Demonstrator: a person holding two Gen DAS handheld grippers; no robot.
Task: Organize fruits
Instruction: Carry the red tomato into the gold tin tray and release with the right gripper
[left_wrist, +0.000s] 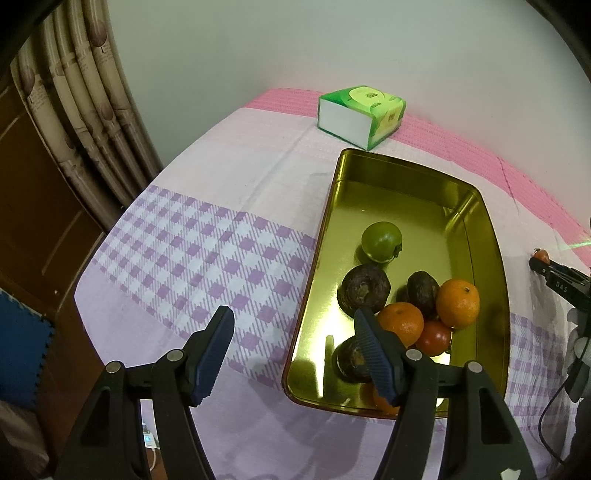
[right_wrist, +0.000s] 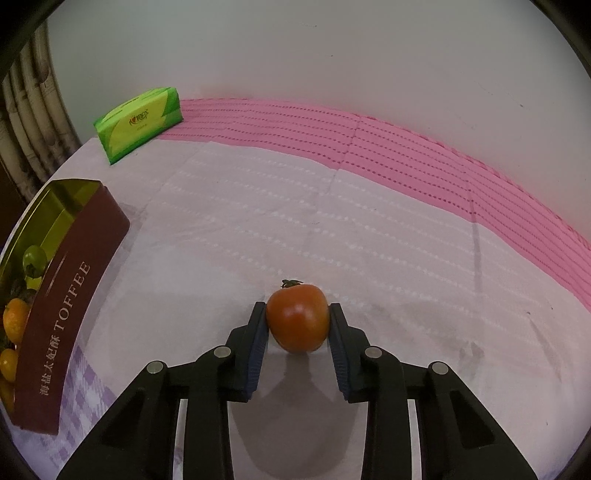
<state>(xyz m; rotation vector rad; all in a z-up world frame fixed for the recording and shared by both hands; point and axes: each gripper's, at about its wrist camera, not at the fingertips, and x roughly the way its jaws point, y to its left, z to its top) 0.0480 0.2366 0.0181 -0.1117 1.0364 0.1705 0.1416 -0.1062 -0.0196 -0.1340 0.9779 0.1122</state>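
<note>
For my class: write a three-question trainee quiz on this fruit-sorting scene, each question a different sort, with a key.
1. True or false: the right gripper is closed on a red tomato.
2. Which is not in the gold tin? A green tomato B orange C banana
3. Fill in: the left gripper is open and holds ____.

Key: 1 true; 2 C; 3 nothing.
</note>
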